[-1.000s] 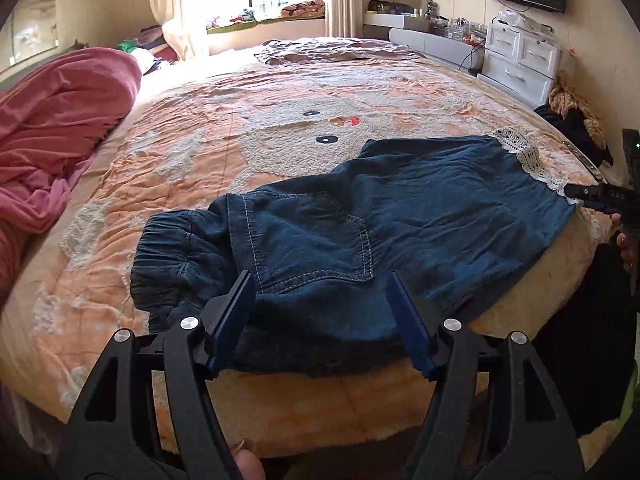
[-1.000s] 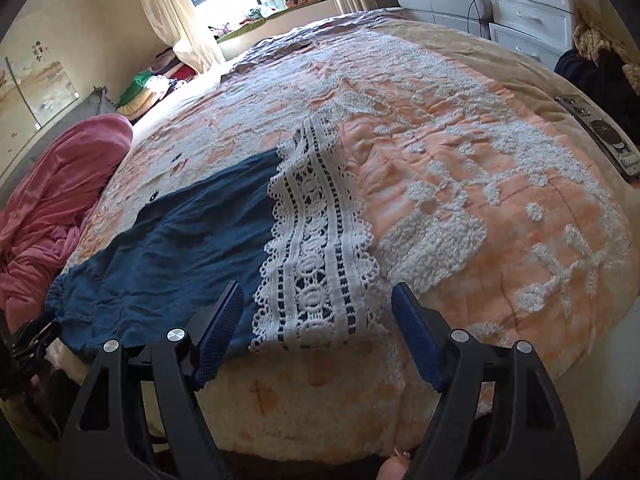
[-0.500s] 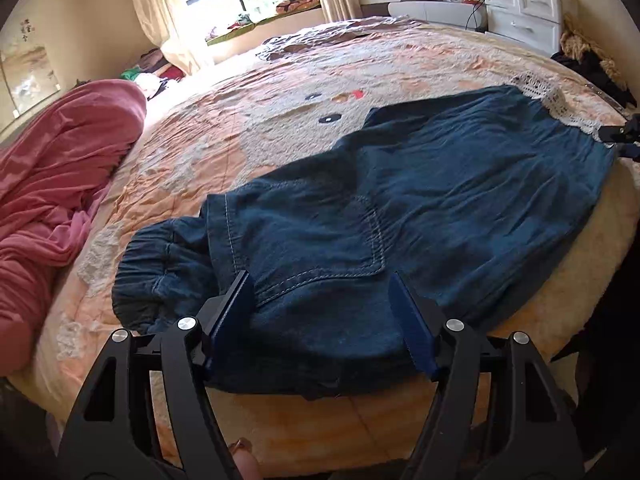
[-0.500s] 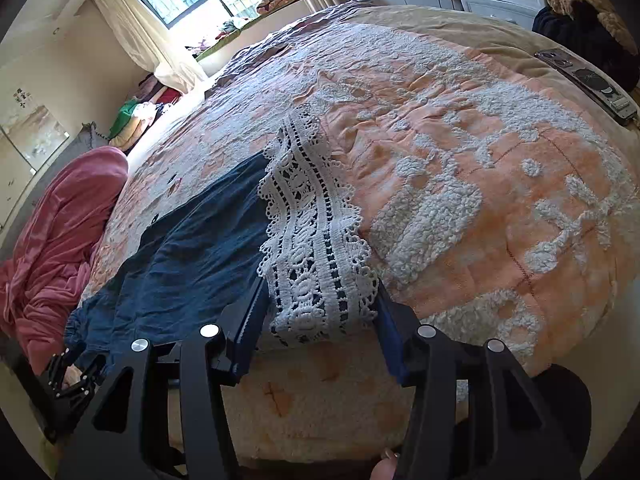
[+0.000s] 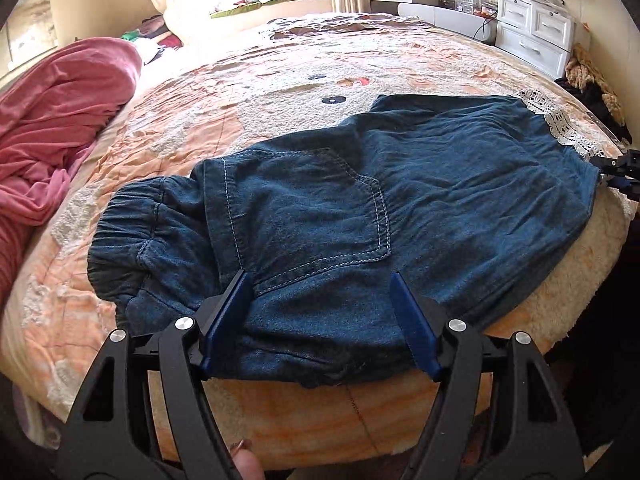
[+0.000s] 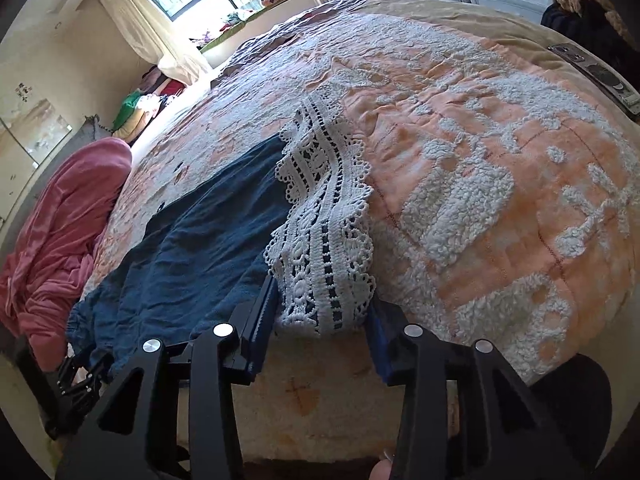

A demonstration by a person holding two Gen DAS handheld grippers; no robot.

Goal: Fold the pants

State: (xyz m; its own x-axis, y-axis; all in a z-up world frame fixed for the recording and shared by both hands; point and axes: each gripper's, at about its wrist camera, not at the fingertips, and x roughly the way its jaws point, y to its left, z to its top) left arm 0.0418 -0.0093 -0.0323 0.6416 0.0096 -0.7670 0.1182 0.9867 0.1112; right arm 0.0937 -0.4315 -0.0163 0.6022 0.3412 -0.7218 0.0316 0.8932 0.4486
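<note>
Dark blue denim pants (image 5: 360,208) with a white lace hem (image 5: 560,124) lie flat across the near edge of the bed. The elastic waistband (image 5: 128,232) bunches at the left. My left gripper (image 5: 320,312) is open, its blue pads either side of the pants' near edge below the back pocket. In the right wrist view the lace hem (image 6: 324,240) sits between the jaws of my right gripper (image 6: 324,312), which is open and narrowed around the hem's near end. The denim leg (image 6: 192,240) stretches away left.
The bed has an orange and white fleece cover (image 6: 480,160). A pink blanket (image 5: 52,120) is heaped at the left. A remote control (image 6: 592,68) lies on the bed's right edge. White drawers (image 5: 532,36) stand at the far right.
My right gripper has moved forward onto the lace hem and its jaws have narrowed around it. My left gripper has stayed open at the pants' near edge, shifting only slightly.
</note>
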